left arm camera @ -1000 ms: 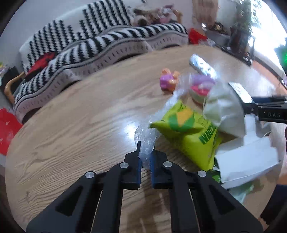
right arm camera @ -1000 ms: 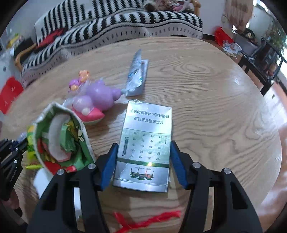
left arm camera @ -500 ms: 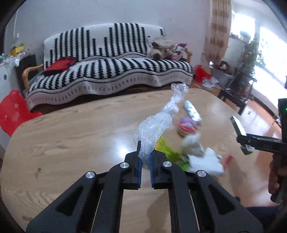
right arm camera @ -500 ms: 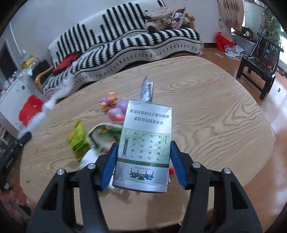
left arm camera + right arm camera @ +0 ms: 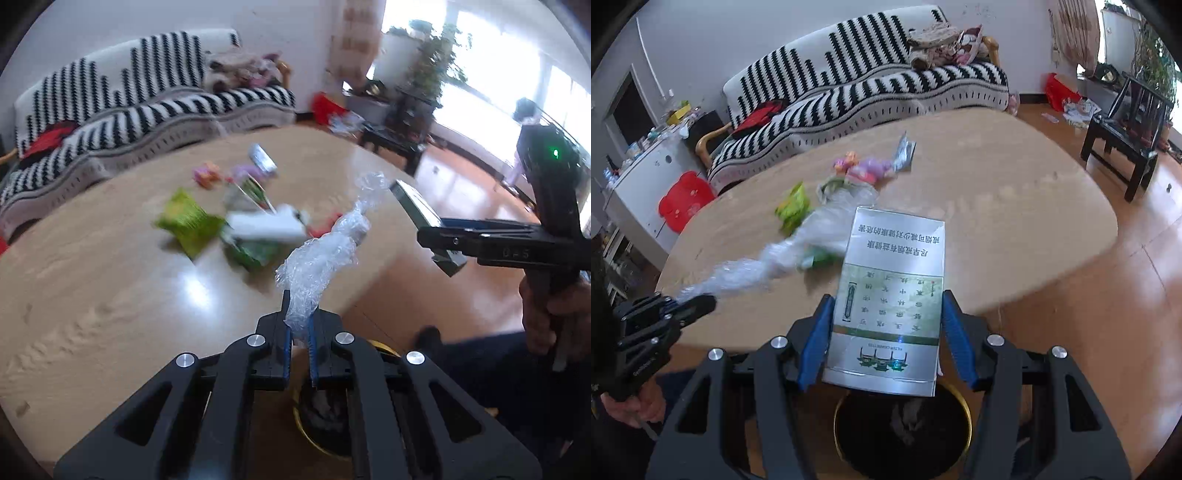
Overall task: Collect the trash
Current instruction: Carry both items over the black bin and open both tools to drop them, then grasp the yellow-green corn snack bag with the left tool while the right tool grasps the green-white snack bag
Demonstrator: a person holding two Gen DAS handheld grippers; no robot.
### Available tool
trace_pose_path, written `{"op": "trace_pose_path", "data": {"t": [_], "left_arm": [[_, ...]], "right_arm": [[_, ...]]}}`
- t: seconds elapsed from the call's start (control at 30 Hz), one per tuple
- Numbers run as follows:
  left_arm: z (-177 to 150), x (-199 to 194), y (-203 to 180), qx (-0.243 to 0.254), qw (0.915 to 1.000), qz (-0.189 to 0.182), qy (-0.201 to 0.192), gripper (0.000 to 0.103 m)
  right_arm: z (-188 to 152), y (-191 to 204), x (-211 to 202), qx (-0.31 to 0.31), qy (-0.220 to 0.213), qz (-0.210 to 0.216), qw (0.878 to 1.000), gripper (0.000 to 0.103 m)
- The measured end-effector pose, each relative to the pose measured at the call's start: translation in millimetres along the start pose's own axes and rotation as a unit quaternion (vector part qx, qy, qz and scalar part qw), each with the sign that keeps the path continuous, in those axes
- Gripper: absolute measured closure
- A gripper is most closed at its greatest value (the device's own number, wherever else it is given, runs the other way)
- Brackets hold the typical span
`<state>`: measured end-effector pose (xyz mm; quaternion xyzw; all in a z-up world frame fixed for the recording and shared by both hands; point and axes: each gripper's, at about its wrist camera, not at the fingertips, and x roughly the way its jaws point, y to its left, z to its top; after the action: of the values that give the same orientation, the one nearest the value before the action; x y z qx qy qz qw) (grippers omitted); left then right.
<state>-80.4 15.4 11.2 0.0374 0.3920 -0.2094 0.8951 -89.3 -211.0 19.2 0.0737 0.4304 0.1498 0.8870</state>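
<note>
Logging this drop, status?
Left gripper shut on plastic wrap. Right gripper shut on carton. Both above bin, nothing blocking.

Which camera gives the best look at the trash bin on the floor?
The right wrist view: the trash bin shows most of its gold rim and dark inside below the held cigarette box. The left wrist view shows only slivers of the bin between the fingers.

The left gripper [image 5: 298,325] is pinching a crumpled strip of clear plastic wrap [image 5: 325,254] that is sticking up over the edge of the wooden table [image 5: 92,295]. Below it a dark bin [image 5: 325,417] with a gold rim is showing. At the right a hand [image 5: 554,314] is holding the right gripper [image 5: 443,245], which is gripping a silver box [image 5: 415,201]. Blurred green wrappers [image 5: 188,221] are lying on the table
</note>
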Motion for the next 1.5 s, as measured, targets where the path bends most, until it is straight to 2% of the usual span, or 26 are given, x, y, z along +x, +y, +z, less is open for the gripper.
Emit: {"op": "trace_pose_path", "data": {"t": [0.17,0.27,0.37,0.47,0.6,1.03,1.1,1.13,1.17,1.2,1.23,1.5], "left_arm": [[-44.9,10.9,-13.6,0.004,0.9977,-0.039,0.056,0.097],[-65.2,27.5,-19.0,0.012,0.9947,-0.039,0.095,0.097],[-83.8,51.2,-15.4,0.003,0.9882,-0.036,0.149,0.097],[-96.0,68.4,-17.4,-0.005,0.9812,-0.048,0.187,0.097],[-103.8,80.4,-28.8,0.008,0.9754,-0.056,0.213,0.097],[-99.7,81.3,-38.9,0.036,0.971,-0.073,0.225,0.096],[-99.1,82.0,-41.3,0.039,0.9703,-0.074,0.227,0.09],[-98.9,82.7,-42.2,0.041,0.9701,-0.073,0.228,0.073],[-98.9,82.7,-43.1,0.043,0.9705,-0.069,0.227,0.041],[-97.9,81.9,-44.0,0.044,0.9713,-0.066,0.224,0.029],[-96.5,79.8,-45.1,0.047,0.9727,-0.064,0.218,0.022],[-95.6,81.1,-47.7,0.05,0.9723,-0.062,0.22,0.022]], "right_arm": [[-42.2,-4.2,0.1,0.002,0.037,0.003,0.999,0.045],[-69.6,-13.9,12.9,0.03,0.082,0.01,0.996,0.045],[-91.4,-24.0,32.8,0.059,0.132,0.025,0.989,0.045],[-101.3,-22.3,46.3,0.064,0.16,0.028,0.985,0.045],[-103.4,-20.8,52.0,0.065,0.171,0.024,0.983,0.045],[-96.7,-18.3,50.5,0.05,0.171,0.025,0.984,0.045],[-96.1,-18.5,51.1,0.052,0.173,0.027,0.983,0.044],[-96.1,-18.5,51.1,0.054,0.174,0.028,0.983,0.043],[-96.4,-18.4,50.9,0.055,0.174,0.029,0.983,0.039],[-96.2,-17.8,50.8,0.056,0.174,0.029,0.983,0.037],[-95.4,-17.5,50.1,0.055,0.173,0.028,0.983,0.032],[-93.6,-19.5,48.9,0.064,0.17,0.027,0.983,0.026]]}}
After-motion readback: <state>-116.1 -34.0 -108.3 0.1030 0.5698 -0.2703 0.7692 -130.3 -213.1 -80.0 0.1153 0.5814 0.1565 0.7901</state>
